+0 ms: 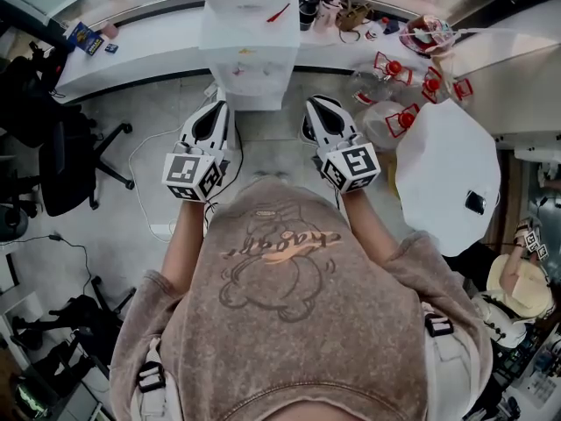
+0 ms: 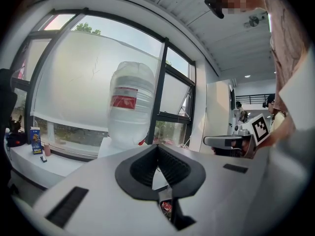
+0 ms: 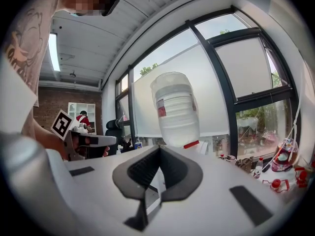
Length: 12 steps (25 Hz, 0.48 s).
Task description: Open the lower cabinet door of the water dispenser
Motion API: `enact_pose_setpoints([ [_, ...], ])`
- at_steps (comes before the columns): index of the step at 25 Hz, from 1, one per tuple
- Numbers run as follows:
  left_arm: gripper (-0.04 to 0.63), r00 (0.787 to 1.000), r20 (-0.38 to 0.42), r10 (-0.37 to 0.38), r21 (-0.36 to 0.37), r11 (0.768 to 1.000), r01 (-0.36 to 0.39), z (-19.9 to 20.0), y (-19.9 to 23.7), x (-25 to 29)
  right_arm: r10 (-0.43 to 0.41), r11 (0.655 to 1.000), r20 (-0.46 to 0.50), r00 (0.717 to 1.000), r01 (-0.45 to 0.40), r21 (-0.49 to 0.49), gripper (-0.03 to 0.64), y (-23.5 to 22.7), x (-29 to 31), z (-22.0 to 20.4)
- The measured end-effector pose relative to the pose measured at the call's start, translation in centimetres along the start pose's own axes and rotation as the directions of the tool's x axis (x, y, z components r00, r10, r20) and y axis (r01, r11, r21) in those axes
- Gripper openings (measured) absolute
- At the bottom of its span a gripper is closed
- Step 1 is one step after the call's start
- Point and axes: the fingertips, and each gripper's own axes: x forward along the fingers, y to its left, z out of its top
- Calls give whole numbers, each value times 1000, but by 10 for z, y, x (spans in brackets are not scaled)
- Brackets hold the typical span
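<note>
The white water dispenser (image 1: 250, 55) stands against the window counter straight ahead, with a clear bottle (image 2: 130, 102) upside down on top, which also shows in the right gripper view (image 3: 174, 107). Its lower cabinet door is hidden in every view. My left gripper (image 1: 215, 108) and right gripper (image 1: 317, 103) are held side by side over the floor just short of the dispenser and point at it. Each has its jaws closed together with nothing between them. The left gripper view shows the right gripper (image 2: 231, 141) beside it.
A long white counter (image 1: 131, 38) with small items runs under the windows. A black office chair (image 1: 61, 156) and floor cables (image 1: 145, 182) lie left. Empty red-capped bottles (image 1: 394, 117) and a big white object (image 1: 447, 174) sit right, with another person (image 1: 517, 279) behind it.
</note>
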Motion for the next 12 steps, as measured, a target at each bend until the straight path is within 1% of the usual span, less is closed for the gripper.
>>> enact_pose_setpoints([
  [12,12,1000,2,-11,1,1000,11,2,-13,10,-20,1000,5,1000,20,8,5,-6,-4,-2],
])
